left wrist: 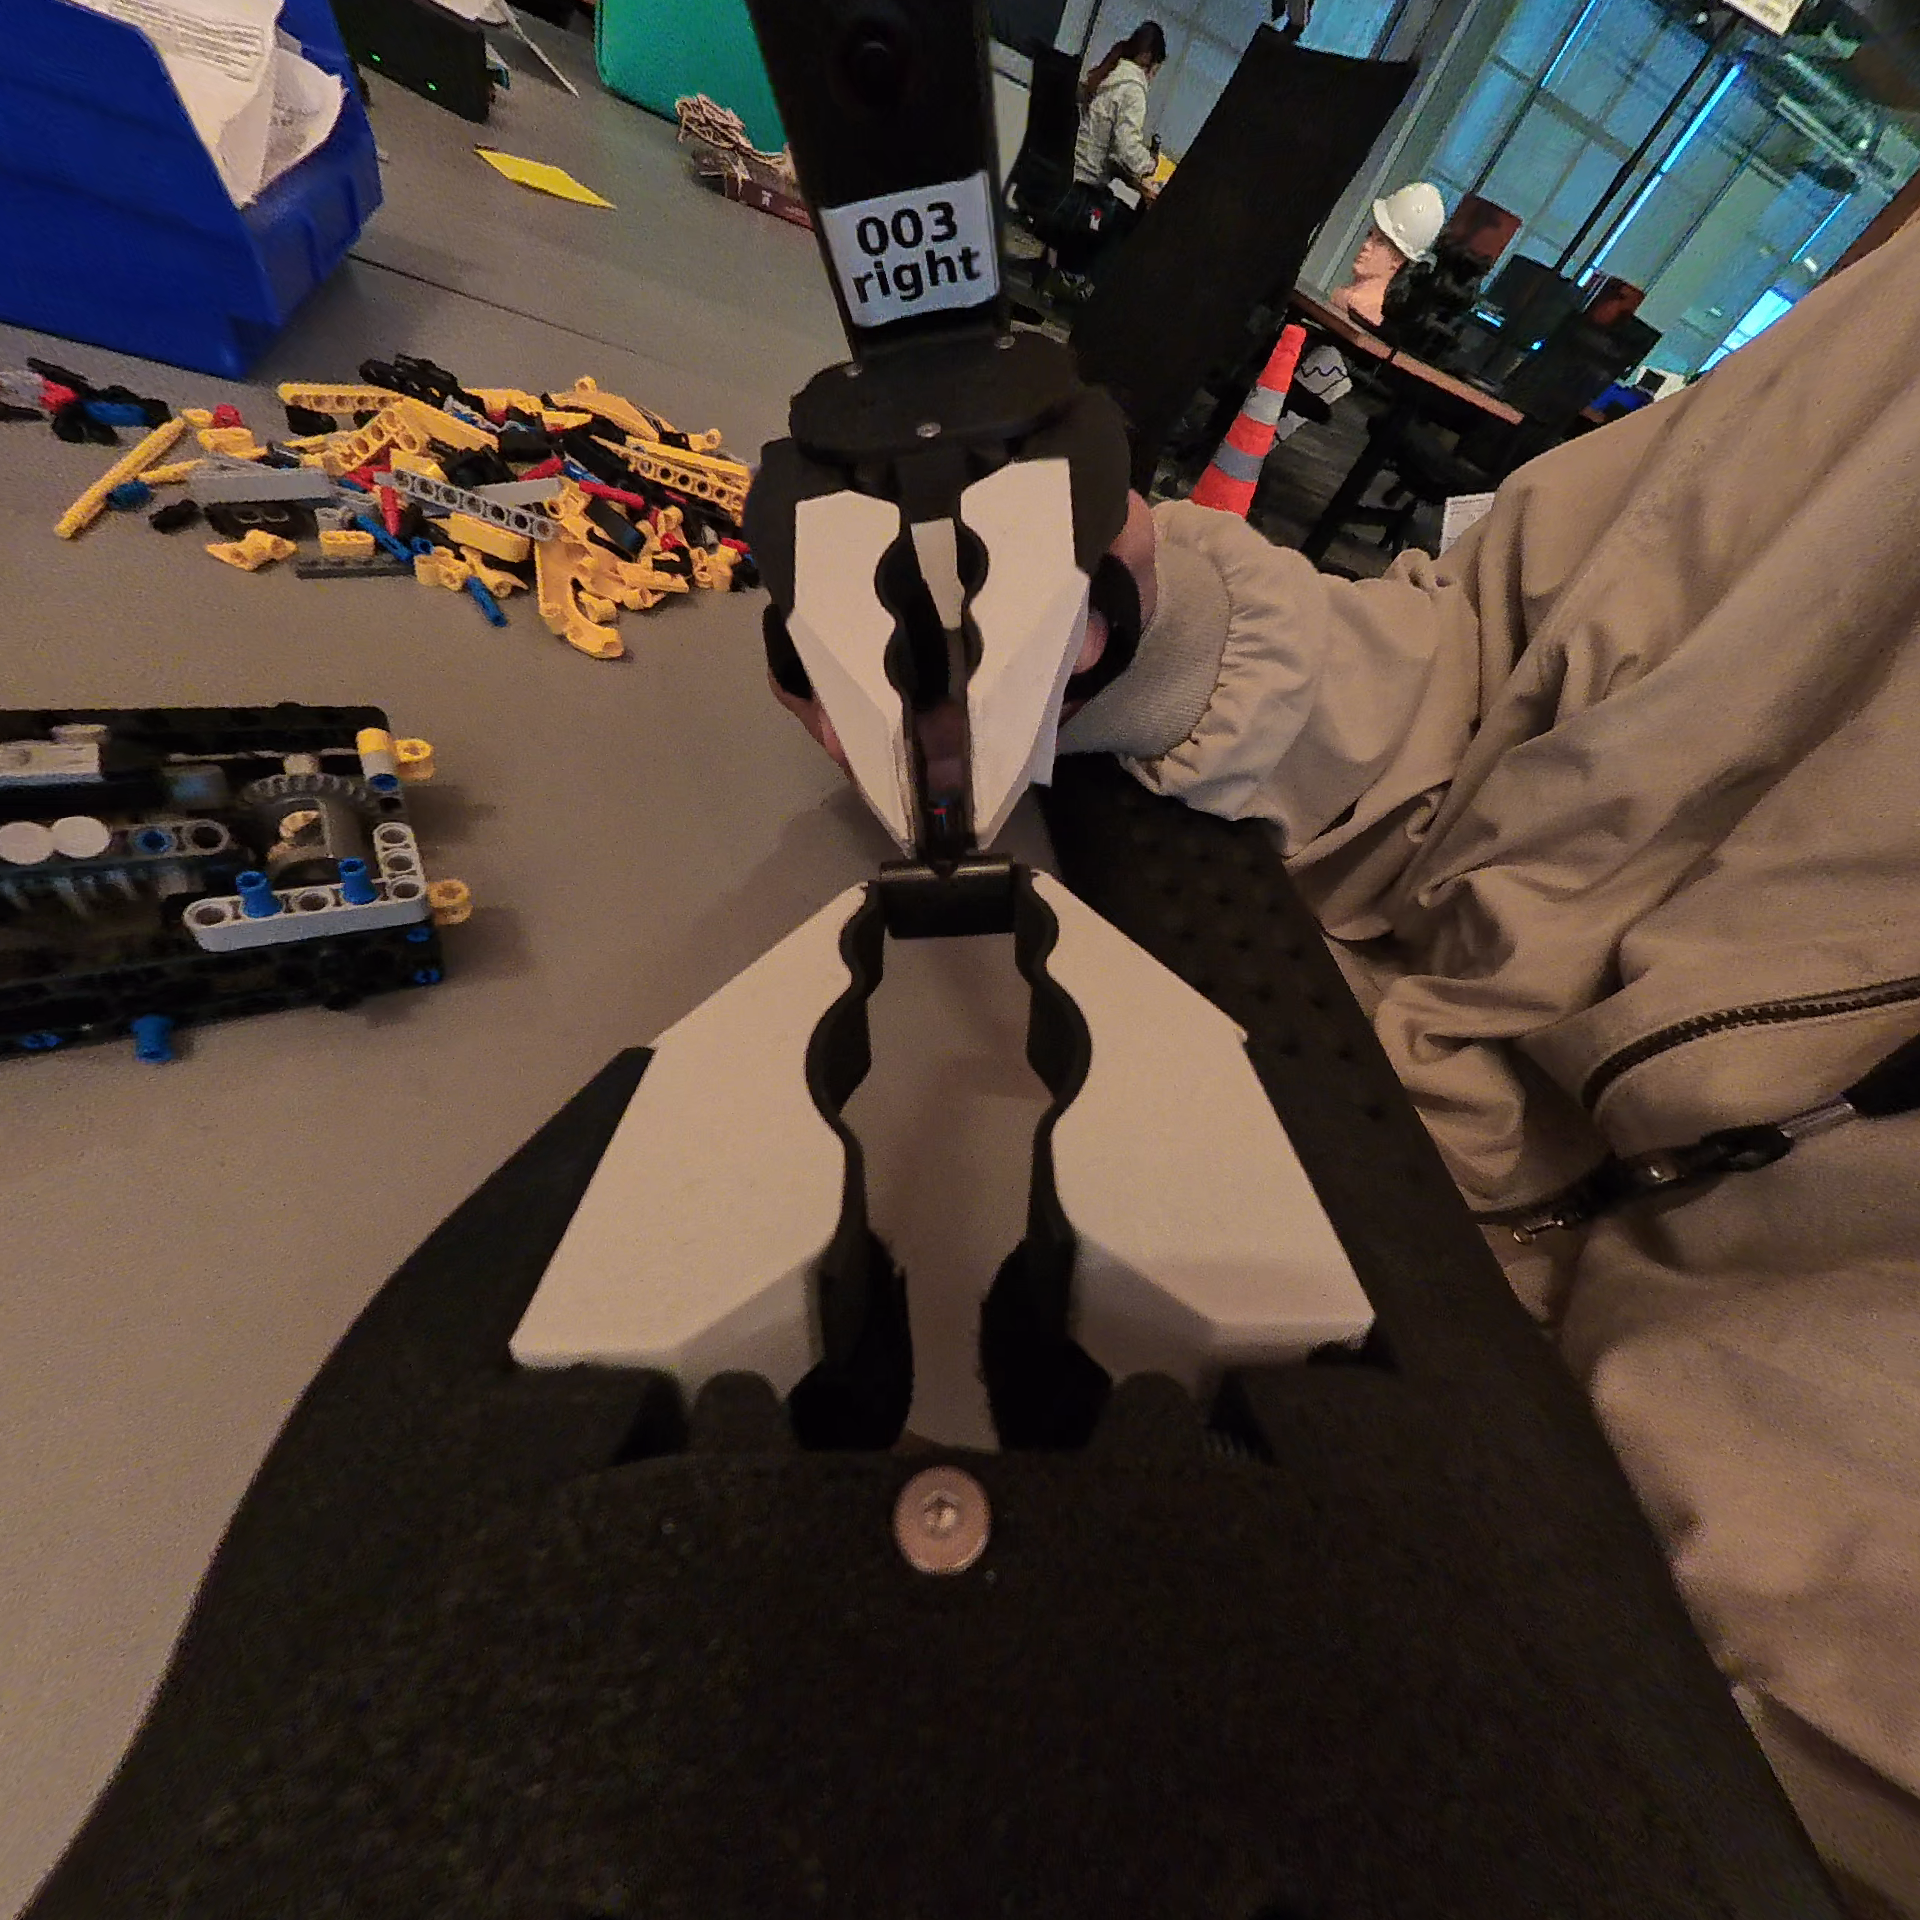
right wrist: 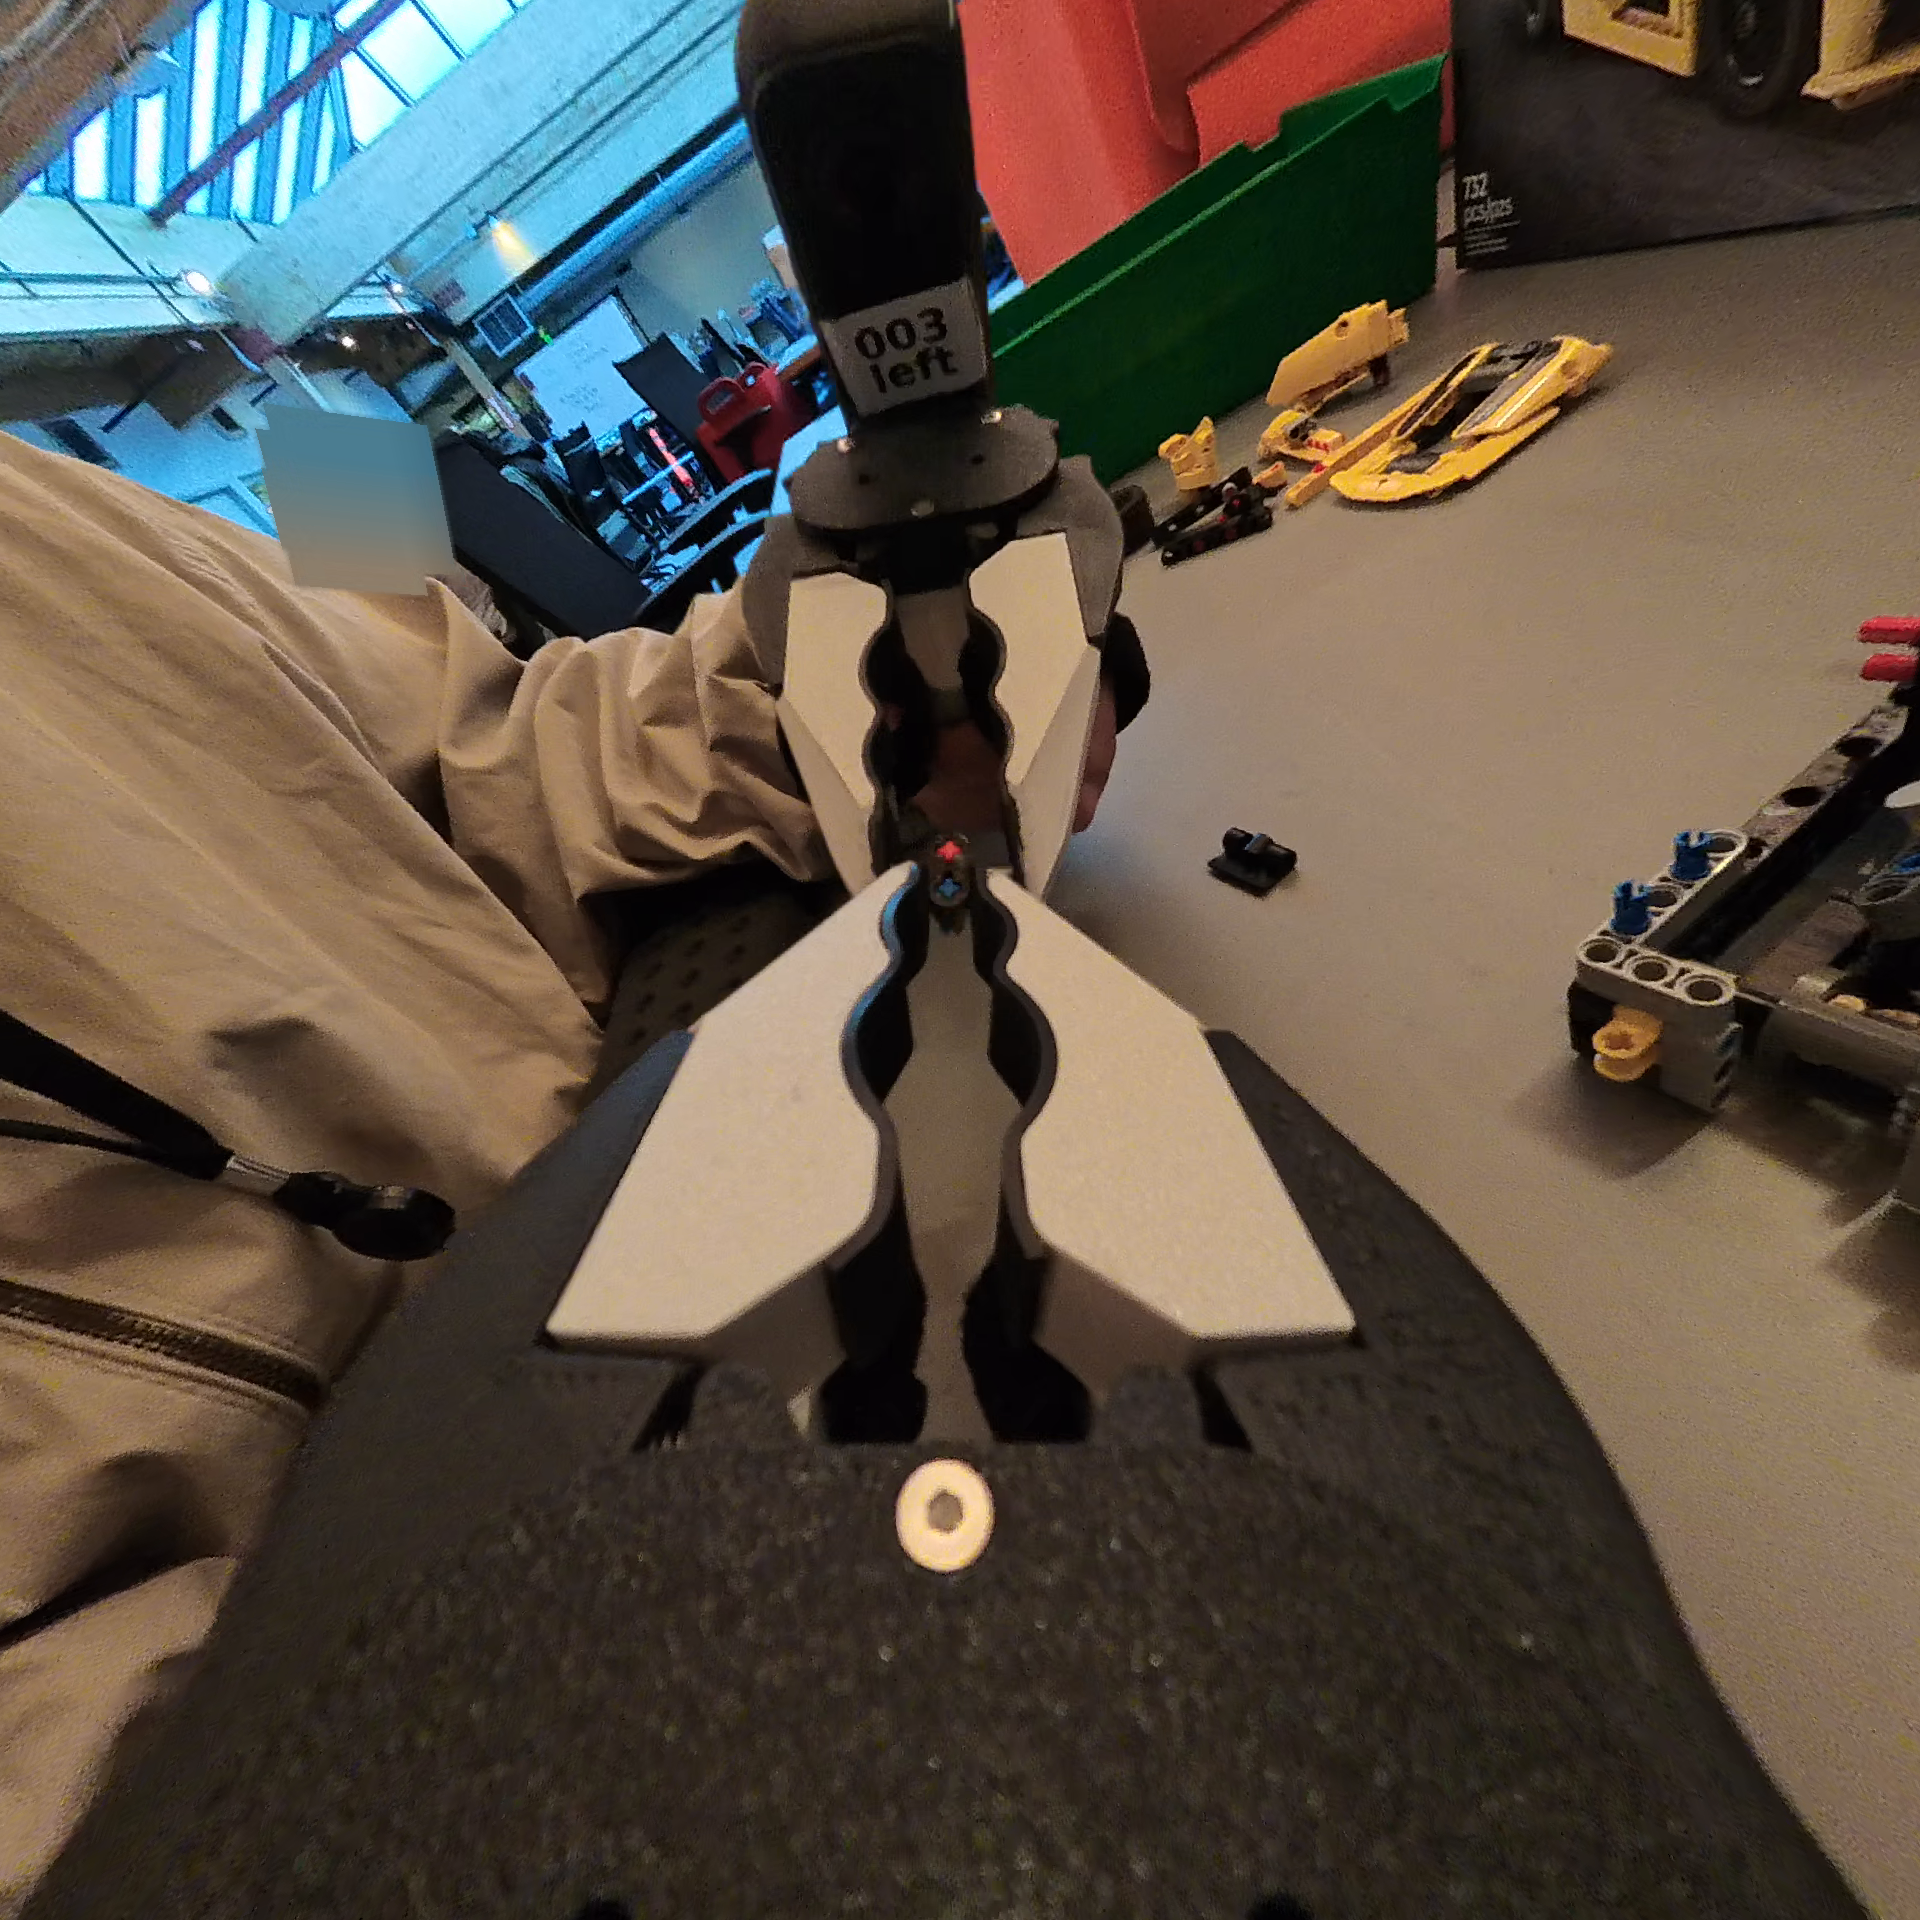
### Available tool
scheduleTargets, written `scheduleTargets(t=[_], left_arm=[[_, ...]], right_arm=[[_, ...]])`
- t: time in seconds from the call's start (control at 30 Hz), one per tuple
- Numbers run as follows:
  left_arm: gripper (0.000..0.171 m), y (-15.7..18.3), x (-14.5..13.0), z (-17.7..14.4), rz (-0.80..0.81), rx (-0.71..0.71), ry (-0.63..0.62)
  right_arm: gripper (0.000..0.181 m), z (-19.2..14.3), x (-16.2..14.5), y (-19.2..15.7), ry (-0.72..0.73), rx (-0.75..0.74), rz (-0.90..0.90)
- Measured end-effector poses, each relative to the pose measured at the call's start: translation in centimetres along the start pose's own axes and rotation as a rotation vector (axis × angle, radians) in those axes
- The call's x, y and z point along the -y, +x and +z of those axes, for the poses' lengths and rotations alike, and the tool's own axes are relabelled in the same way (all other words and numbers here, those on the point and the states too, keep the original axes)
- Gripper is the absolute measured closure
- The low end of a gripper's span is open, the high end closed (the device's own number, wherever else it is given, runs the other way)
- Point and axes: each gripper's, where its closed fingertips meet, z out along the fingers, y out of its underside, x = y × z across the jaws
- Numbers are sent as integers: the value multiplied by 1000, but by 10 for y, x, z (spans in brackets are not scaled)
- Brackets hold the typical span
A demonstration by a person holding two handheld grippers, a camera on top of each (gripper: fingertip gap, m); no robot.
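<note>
Black plastic fills the narrow gap between the two grippers: the left gripper (left wrist: pixel 943 902) is clenched on a small black connector piece (left wrist: pixel 945 899), its white fingers (left wrist: pixel 727 1143) meeting only at the tips. Facing it tip to tip, the right gripper (right wrist: pixel 943 888) pinches a thin black part with a red and a blue pin end (right wrist: pixel 948 871) showing at its front; this part touches the connector piece in the left wrist view. Both tools hang just above the grey table (left wrist: pixel 312 1299), close to its near edge, beside a person's beige jacket sleeve (left wrist: pixel 1507 727).

To the left gripper's left lies a half-built black and grey brick frame (left wrist: pixel 208 873) with a gear and blue pins (it also shows at the right edge of the right wrist view). Farther back sits a loose heap of yellow, black and red pieces (left wrist: pixel 468 499), and behind that a blue bin (left wrist: pixel 156 239). A small black clip (right wrist: pixel 1252 860) lies alone on the table near the right gripper, with yellow body panels (right wrist: pixel 1455 416) and a green bin (right wrist: pixel 1195 301) well beyond.
</note>
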Motion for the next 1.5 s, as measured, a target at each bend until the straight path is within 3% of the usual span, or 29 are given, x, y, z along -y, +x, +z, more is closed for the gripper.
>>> scheduleTargets(t=[0.2,0.37,0.57,0.63,0.8,0.9,1.17,1.23,1.5], left_arm=[[147,-4,9,9,-4,26,76],[147,-3,2,18,-13,28,44],[146,-9,11,1,1,57,73],[155,-7,15,-4,-8,38,94],[156,-6,8,4,33,62,57],[171,2,15,6,53,25,100],[170,-8,16,2,-35,30,120],[158,-12,18,-3,-62,35,132],[162,-3,33,-2,-51,12,217]], right_arm=[[174,-3,12,2,85,-2,44],[174,4,3,2,24,-27,-6],[175,0,4,9,30,-56,18],[175,-2,7,5,50,-25,36],[175,-1,11,0,79,15,54],[176,-4,16,-3,108,43,78],[176,-12,24,2,159,18,79],[175,-12,23,1,156,37,99],[176,-9,27,-3,173,27,51]])
